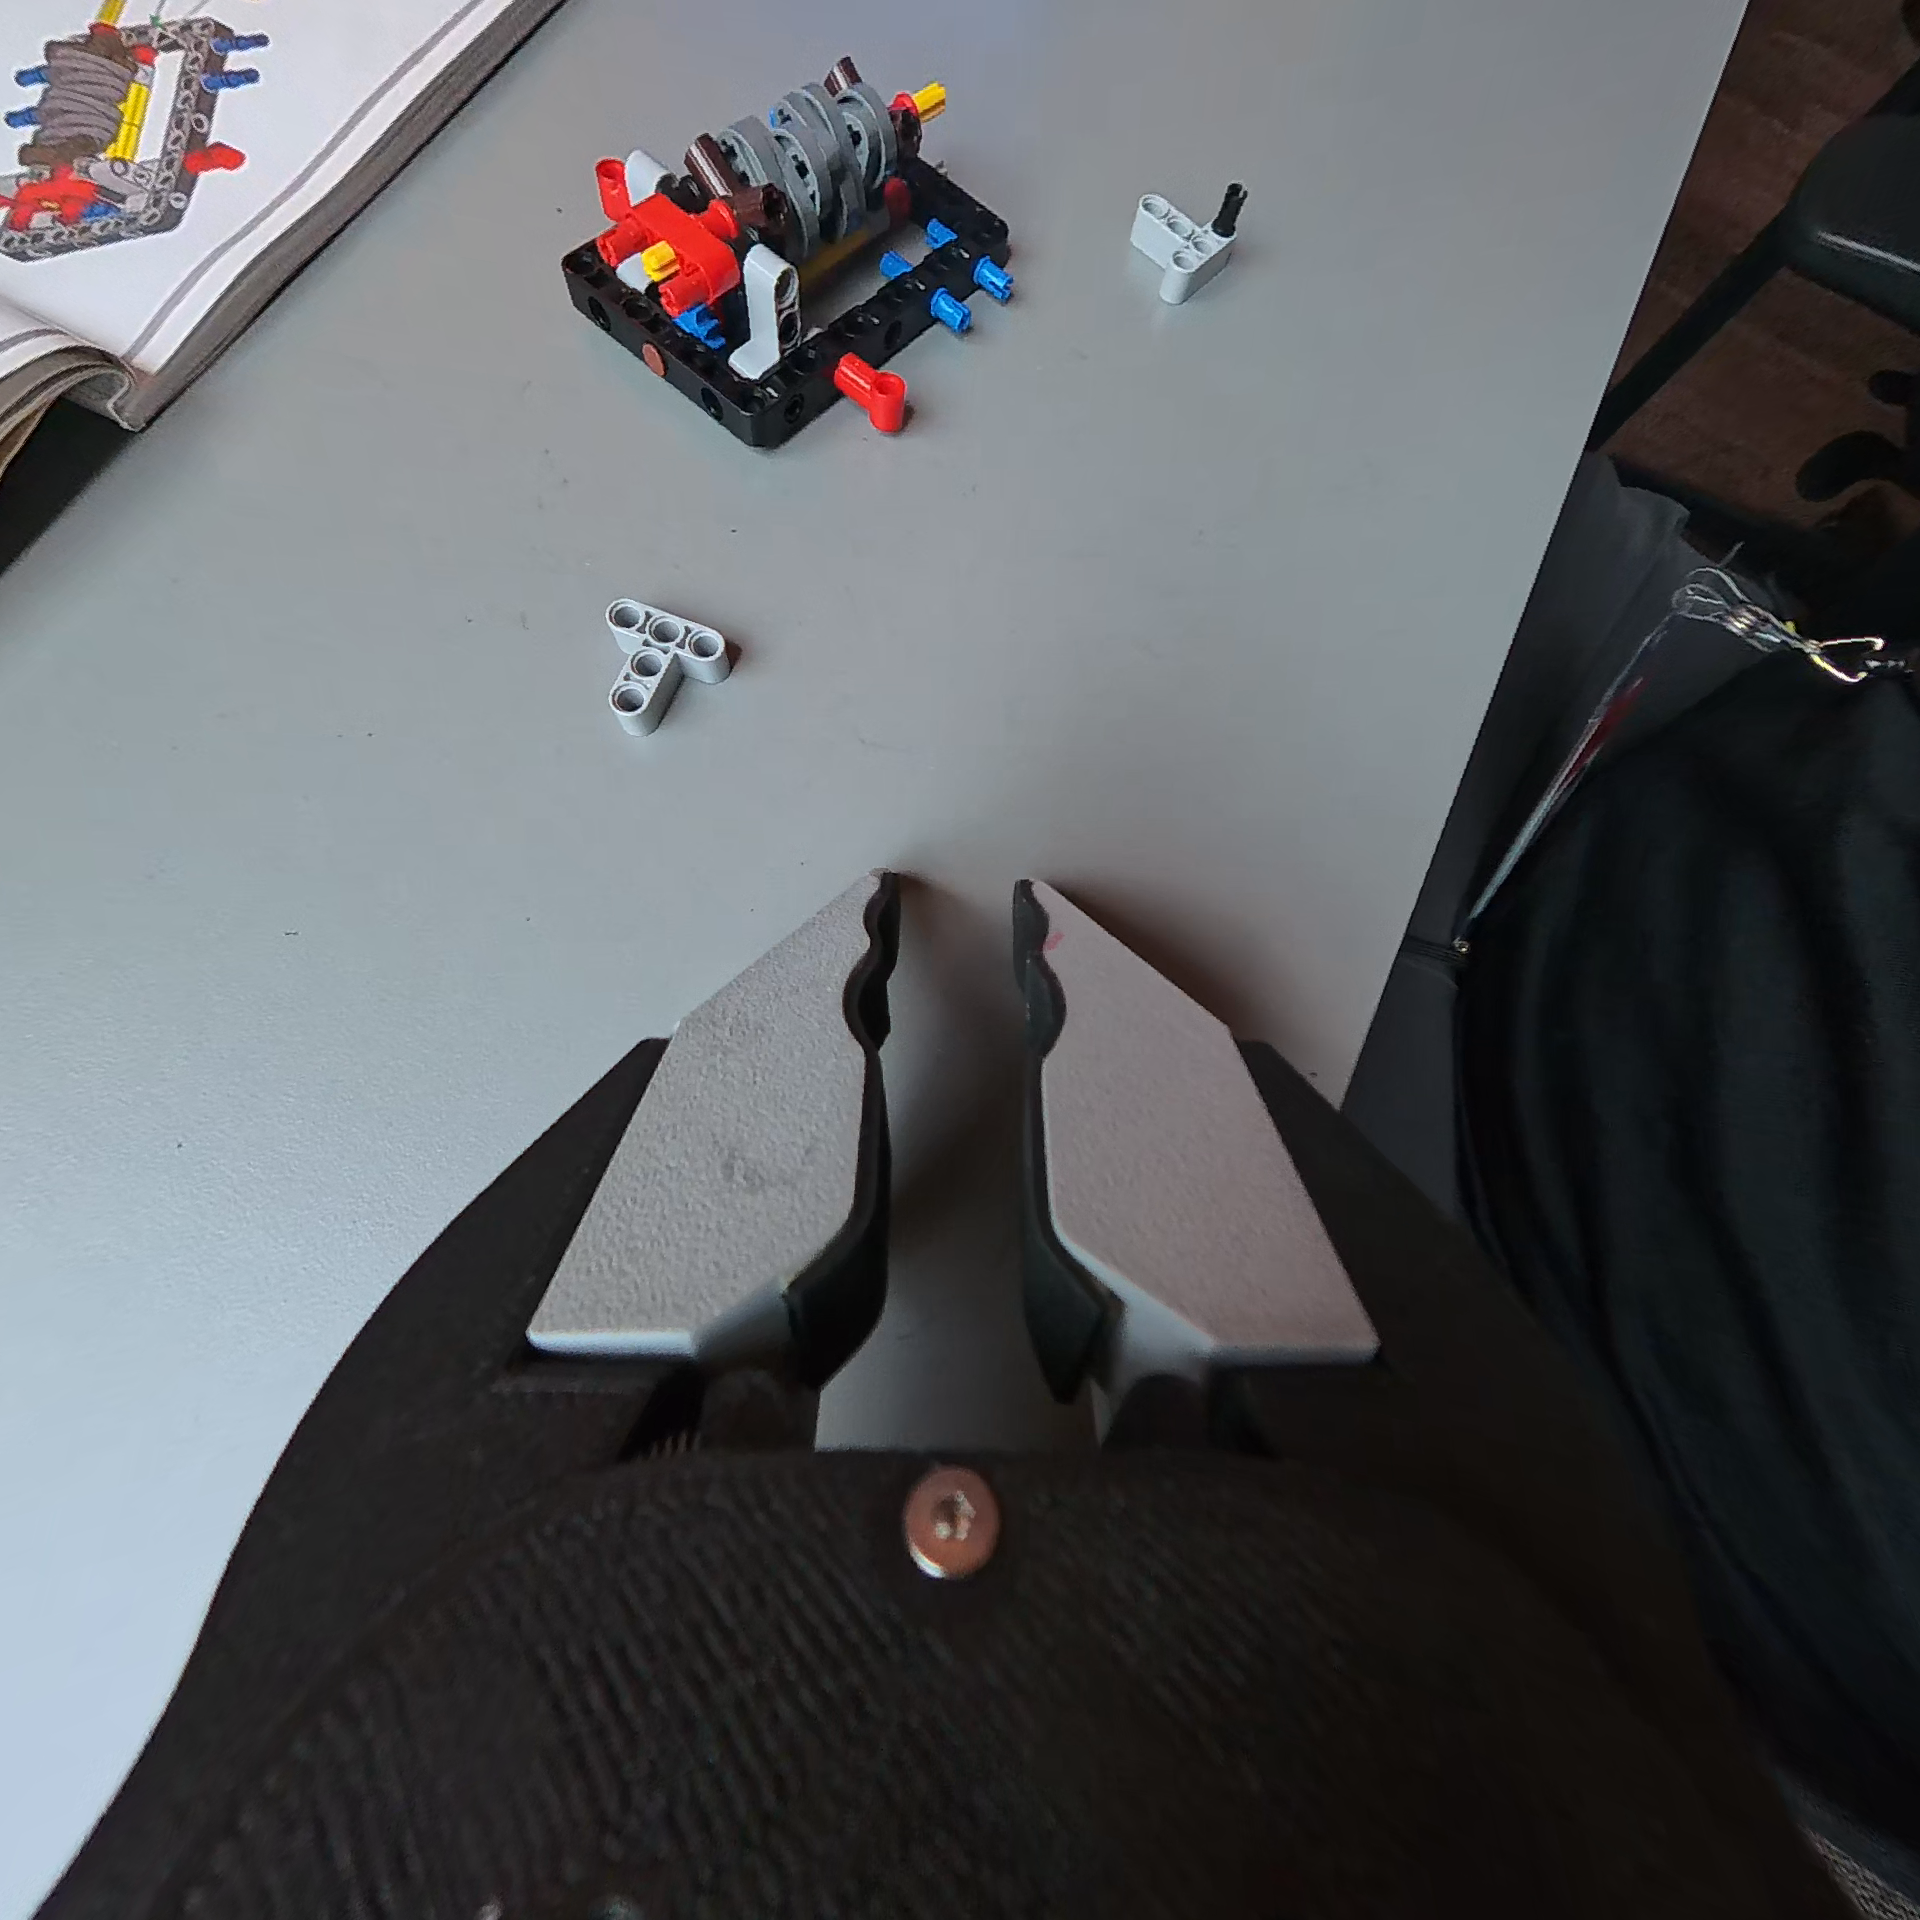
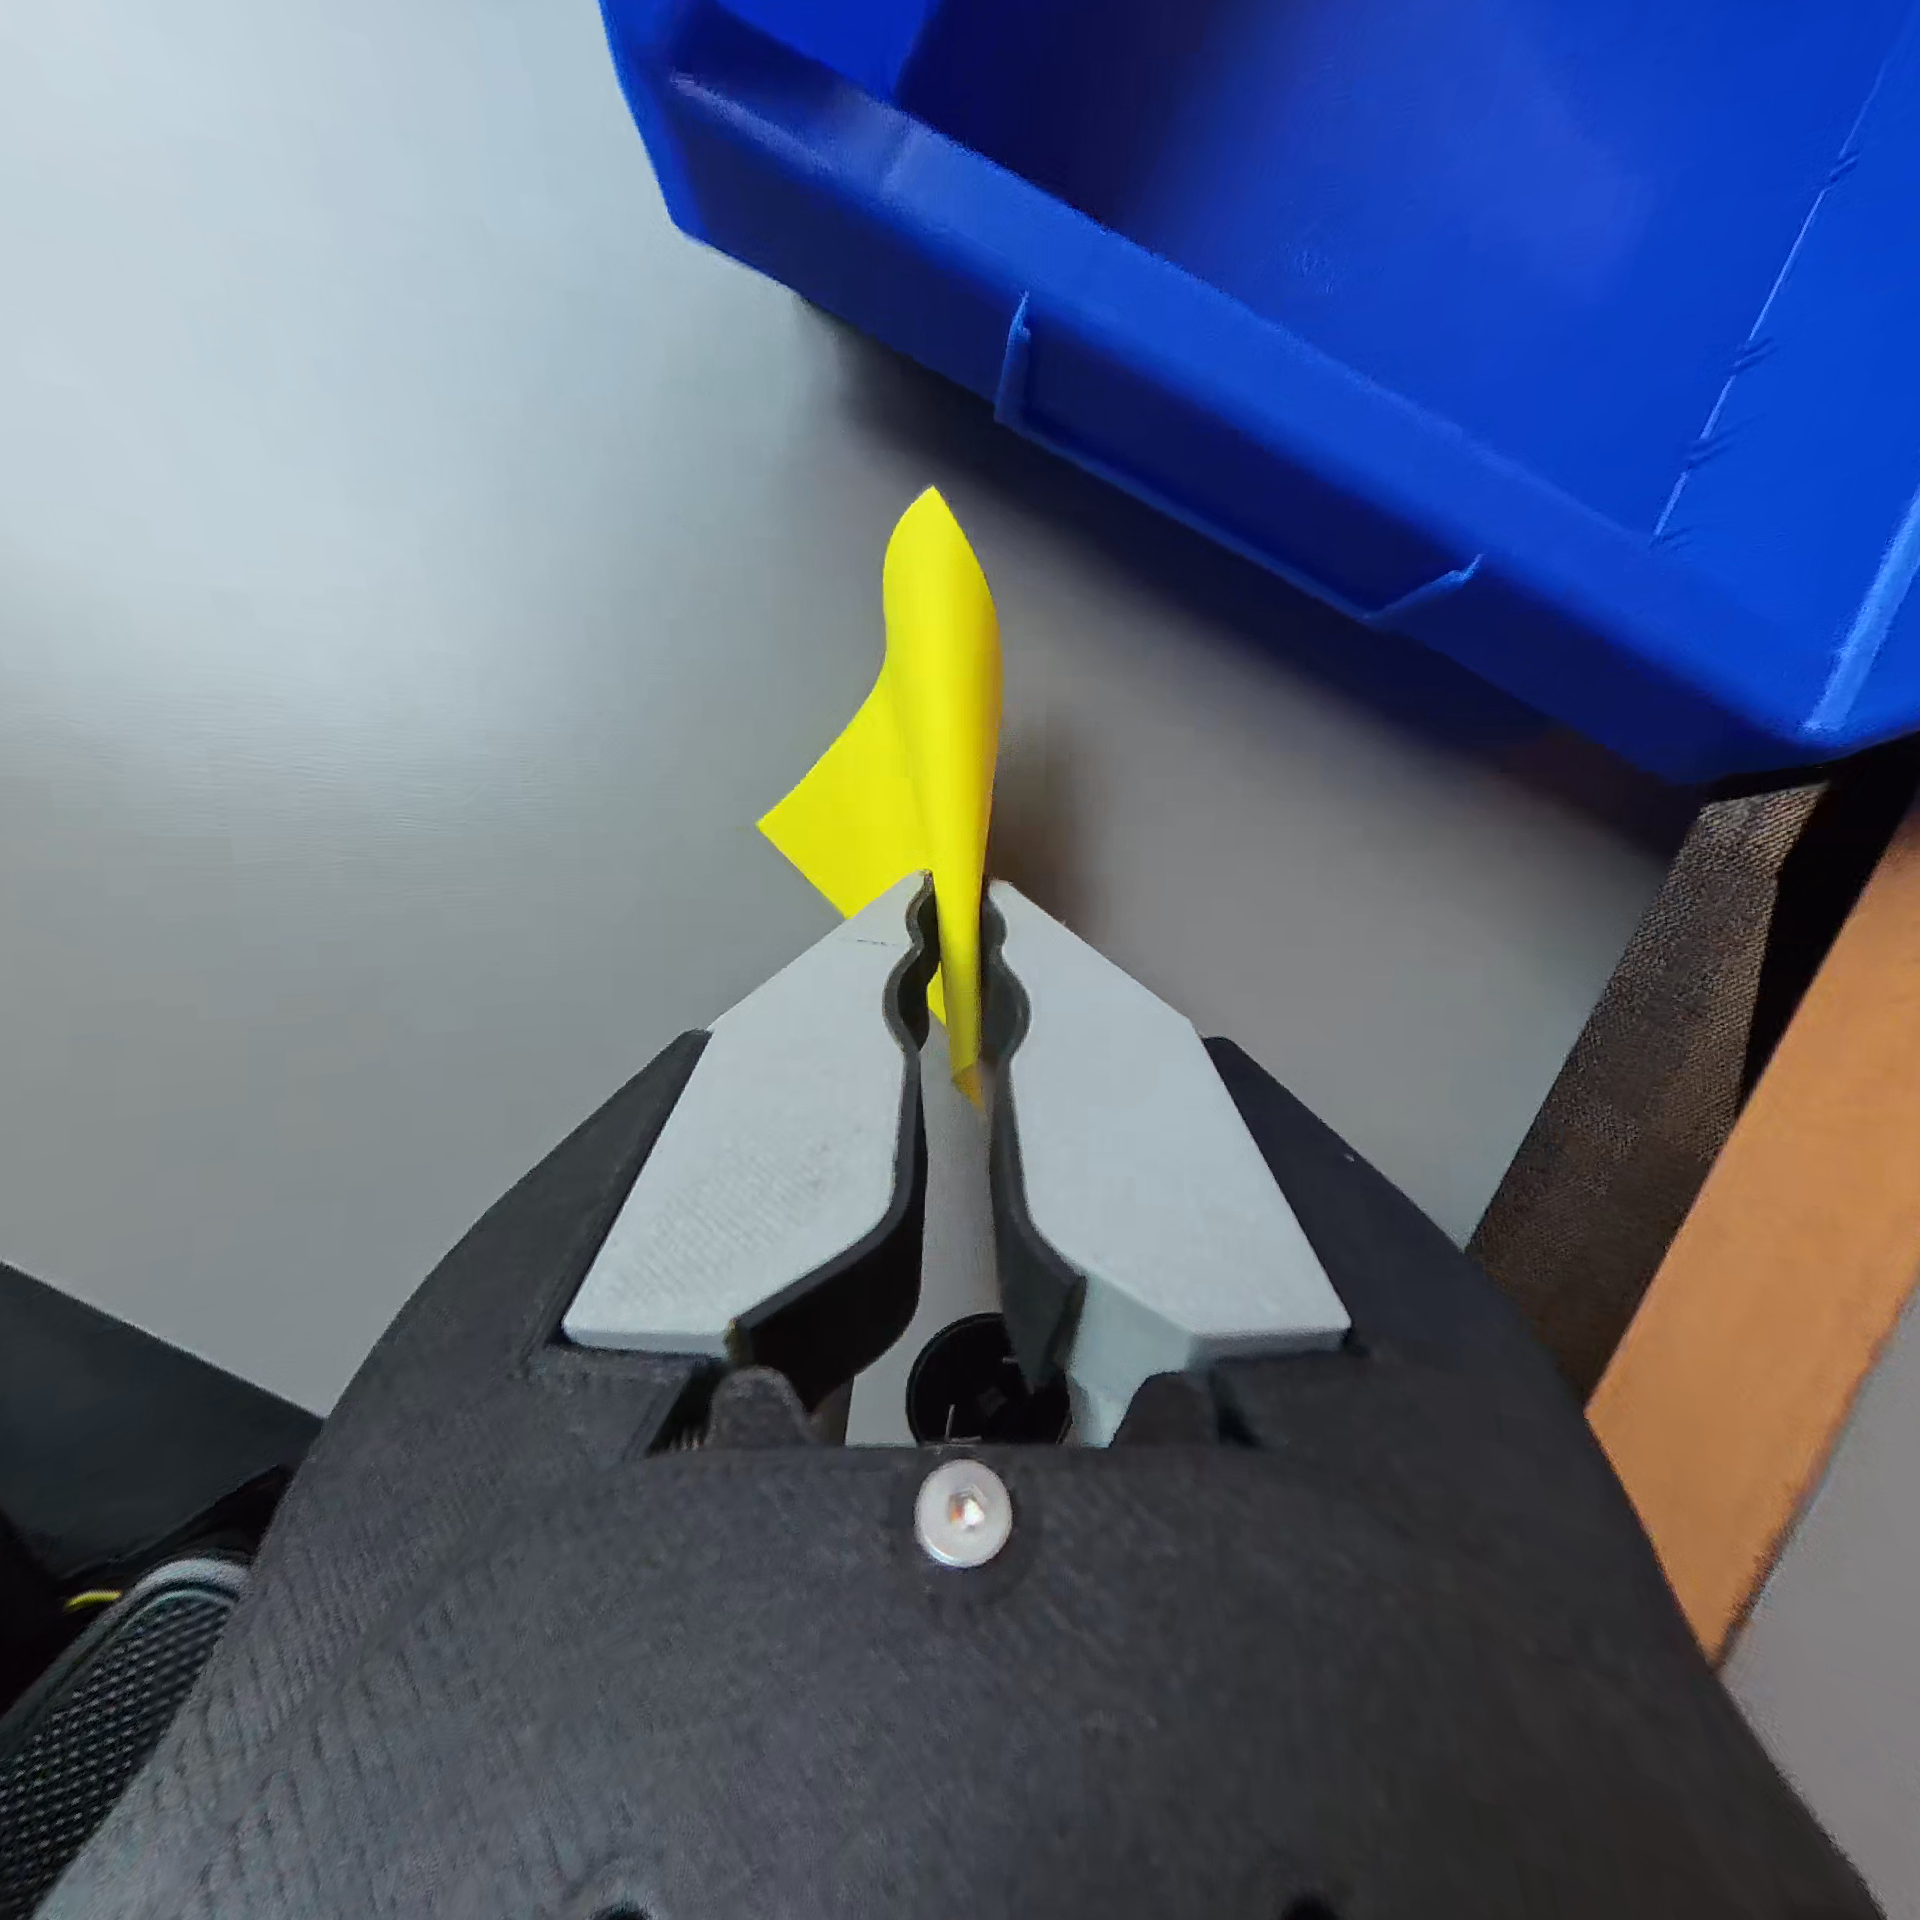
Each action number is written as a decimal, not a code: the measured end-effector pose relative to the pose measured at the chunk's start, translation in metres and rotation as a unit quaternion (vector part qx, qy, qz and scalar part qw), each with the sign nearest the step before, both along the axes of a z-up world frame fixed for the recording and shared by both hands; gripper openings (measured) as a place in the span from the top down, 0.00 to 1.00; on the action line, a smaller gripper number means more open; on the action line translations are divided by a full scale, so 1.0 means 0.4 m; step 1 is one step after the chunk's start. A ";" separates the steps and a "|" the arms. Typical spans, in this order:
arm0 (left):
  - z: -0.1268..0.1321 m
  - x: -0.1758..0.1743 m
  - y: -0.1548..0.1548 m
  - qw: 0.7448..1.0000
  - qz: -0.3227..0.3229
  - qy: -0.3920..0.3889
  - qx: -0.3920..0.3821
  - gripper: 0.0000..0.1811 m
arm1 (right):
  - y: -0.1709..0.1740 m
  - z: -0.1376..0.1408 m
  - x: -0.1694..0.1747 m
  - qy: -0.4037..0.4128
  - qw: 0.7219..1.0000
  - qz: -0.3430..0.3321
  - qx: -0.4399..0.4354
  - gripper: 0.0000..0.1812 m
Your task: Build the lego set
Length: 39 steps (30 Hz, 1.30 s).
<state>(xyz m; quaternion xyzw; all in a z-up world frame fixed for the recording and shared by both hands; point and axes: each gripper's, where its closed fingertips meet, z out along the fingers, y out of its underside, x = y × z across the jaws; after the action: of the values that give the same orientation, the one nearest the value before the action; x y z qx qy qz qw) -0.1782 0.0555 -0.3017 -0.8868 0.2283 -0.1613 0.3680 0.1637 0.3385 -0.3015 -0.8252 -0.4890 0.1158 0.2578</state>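
In the left wrist view a part-built lego model (image 1: 787,272) with a black frame, grey discs, red and blue pins stands on the grey table (image 1: 312,831). A grey T-shaped beam (image 1: 665,663) lies nearer me. A light grey L-shaped beam (image 1: 1182,241) with a black pin lies to the model's right. My left gripper (image 1: 956,894) is open and empty, low over the table, well short of the T-beam. In the right wrist view my right gripper (image 2: 958,896) is shut on a curled yellow sheet (image 2: 925,717), held above the table.
An open instruction booklet (image 1: 208,156) lies at the far left. A blue plastic bin (image 2: 1351,312) stands close ahead and right of the right gripper. The table edge runs down the right, with dark clothing (image 1: 1714,1143) beyond it. A brown board (image 2: 1766,1247) sits at right. My hands' fingertips stand some 45 cm from each other. The light grey L-shaped beam (image 1: 1182,241) lies around 15 cm away from my left fingertips.
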 end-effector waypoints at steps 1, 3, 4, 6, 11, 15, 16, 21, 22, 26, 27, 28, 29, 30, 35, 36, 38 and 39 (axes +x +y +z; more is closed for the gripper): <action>0.000 0.000 0.000 1.000 0.000 -0.001 0.000 0.90 | 0.004 0.013 -0.002 0.007 1.000 -0.003 0.005 0.99; 0.000 0.000 0.000 1.000 0.000 -0.002 -0.001 0.89 | 0.018 0.048 -0.008 0.025 0.999 -0.007 0.018 0.99; 0.000 0.000 0.000 1.000 0.000 -0.002 -0.001 0.90 | 0.025 0.066 -0.012 0.033 0.999 -0.010 0.022 0.99; 0.000 0.000 0.000 1.000 0.000 -0.003 -0.002 0.90 | 0.049 0.101 -0.016 0.042 0.998 -0.017 0.033 1.00; 0.001 0.000 -0.001 1.000 -0.001 -0.007 -0.003 0.89 | 0.134 0.176 -0.030 0.058 0.995 -0.038 0.066 0.98; 0.001 0.001 -0.001 1.000 -0.001 -0.011 -0.005 0.89 | 0.202 0.213 -0.042 0.069 0.992 -0.057 0.084 0.99; 0.001 0.001 -0.001 1.000 -0.001 -0.013 -0.006 0.89 | 0.220 0.224 -0.046 0.070 0.992 -0.060 0.089 0.99; 0.002 0.001 -0.001 1.000 -0.001 -0.027 -0.013 0.89 | 0.326 0.294 -0.083 0.081 0.989 -0.070 0.107 0.98; 0.002 0.001 -0.001 0.999 0.000 -0.029 -0.015 0.89 | 0.349 0.304 -0.097 0.081 0.989 -0.069 0.107 0.98; 0.003 0.000 0.000 0.999 0.001 -0.039 -0.020 0.90 | 0.472 0.323 -0.139 0.043 0.987 -0.083 0.127 0.98; 0.003 0.000 0.000 0.999 0.001 -0.041 -0.021 0.90 | 0.504 0.325 -0.148 0.031 0.987 -0.088 0.133 0.98; 0.003 -0.001 0.000 0.999 0.002 -0.044 -0.022 0.90 | 0.535 0.327 -0.156 0.020 0.986 -0.091 0.139 0.98; 0.004 -0.001 0.000 0.999 0.002 -0.047 -0.024 0.90 | 0.565 0.329 -0.162 0.008 0.985 -0.095 0.145 0.98; 0.004 -0.001 0.000 0.998 0.003 -0.050 -0.025 0.90 | 0.594 0.329 -0.166 -0.004 0.984 -0.101 0.148 0.98; 0.005 -0.001 0.000 0.998 0.003 -0.060 -0.031 0.90 | 0.713 0.329 -0.167 -0.030 0.981 -0.133 0.140 0.97; 0.005 -0.001 0.001 0.998 0.003 -0.060 -0.030 0.90 | 0.734 0.331 -0.162 -0.036 0.979 -0.140 0.140 0.98; 0.005 -0.001 0.001 0.998 0.003 -0.058 -0.030 0.90 | 0.774 0.332 -0.144 -0.050 0.976 -0.158 0.141 0.98; 0.005 -0.001 0.001 0.998 0.003 -0.057 -0.029 0.90 | 0.791 0.330 -0.137 -0.053 0.975 -0.167 0.138 0.97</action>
<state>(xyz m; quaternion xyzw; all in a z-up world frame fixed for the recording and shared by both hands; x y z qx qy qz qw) -0.1788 0.0558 -0.2997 -0.8872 0.1995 -0.2167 0.3550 0.1090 0.6550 -0.1695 -0.8567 -0.3689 -0.0412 0.3582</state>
